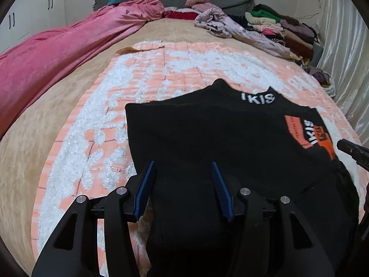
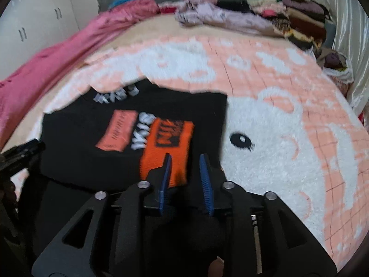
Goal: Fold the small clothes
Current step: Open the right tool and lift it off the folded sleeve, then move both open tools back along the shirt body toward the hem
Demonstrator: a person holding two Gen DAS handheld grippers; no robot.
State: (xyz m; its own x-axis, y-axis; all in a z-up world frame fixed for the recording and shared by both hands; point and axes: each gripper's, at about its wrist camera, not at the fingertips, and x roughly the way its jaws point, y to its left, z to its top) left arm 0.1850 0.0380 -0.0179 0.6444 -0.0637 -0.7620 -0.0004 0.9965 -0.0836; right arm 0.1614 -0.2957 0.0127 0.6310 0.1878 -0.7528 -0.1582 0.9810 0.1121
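Left wrist view: the left gripper (image 1: 182,184), fingers apart, hangs over the black shirt (image 1: 219,138) lying flat on the blanket (image 1: 184,64).

Right wrist view, blurred: the right gripper (image 2: 185,177), fingers narrowly apart, seems empty. Folding looks about to begin; next, pinch the near hem.

Rug (image 1: 184,69) free ahead; clothes pile (image 1: 276,27) blocks far right.

Bed (image 1: 57,120) with tan cover. On it: peach-white fluffy blanket (image 1: 184,67), pink quilt (image 1: 57,46), clothes pile (image 1: 276,27). Black shirt (image 1: 207,133) on blanket.
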